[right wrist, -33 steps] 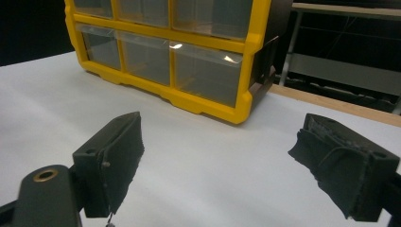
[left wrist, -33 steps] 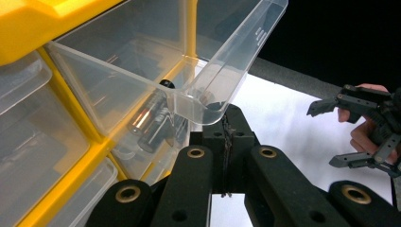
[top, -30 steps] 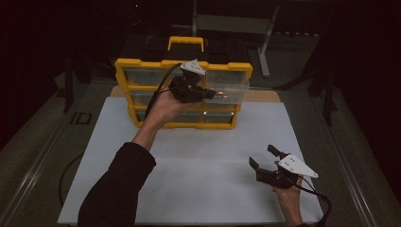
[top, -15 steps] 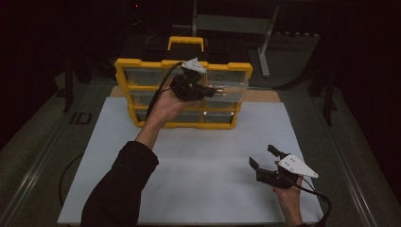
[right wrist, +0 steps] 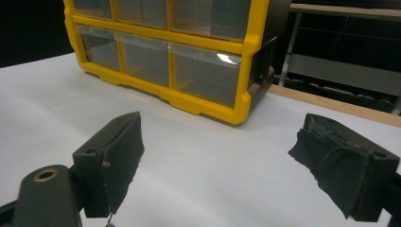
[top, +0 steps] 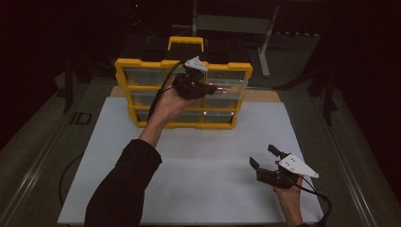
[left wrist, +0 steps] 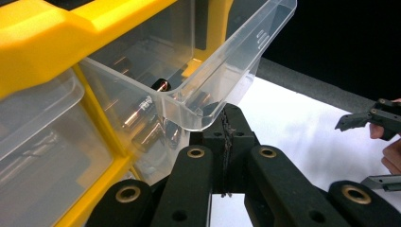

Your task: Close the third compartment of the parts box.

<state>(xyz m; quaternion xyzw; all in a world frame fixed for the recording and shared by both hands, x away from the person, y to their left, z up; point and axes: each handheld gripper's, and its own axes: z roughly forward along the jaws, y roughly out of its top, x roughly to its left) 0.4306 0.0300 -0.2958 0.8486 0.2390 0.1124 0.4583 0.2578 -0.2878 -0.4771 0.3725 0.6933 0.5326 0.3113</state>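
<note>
A yellow drawer organizer (top: pixel 124 85) (left wrist: pixel 47 42) (right wrist: pixel 246 61) stands upright at the back of the white sheet. Its upper right clear drawer (top: pixel 228 88) (left wrist: pixel 222 61) is pulled partway out, with dark cylindrical pieces (left wrist: pixel 142 109) lying inside. My left gripper (top: pixel 213 88) (left wrist: pixel 226 113) is held level at that drawer, jaws pressed together with their tips at the drawer's lower front lip. My right gripper (top: pixel 264 156) (right wrist: pixel 217 156) rests low over the sheet at the front right. Its jaws are wide open with nothing between them, and they point toward the organizer.
A white sheet (top: pixel 208 156) covers the table between organizer and front edge. The organizer's other drawers (right wrist: pixel 142 56) are pushed in. A metal stand (top: pixel 265 42) rises behind the organizer in the dark. My right gripper (left wrist: pixel 364 120) also appears far off in the left gripper view.
</note>
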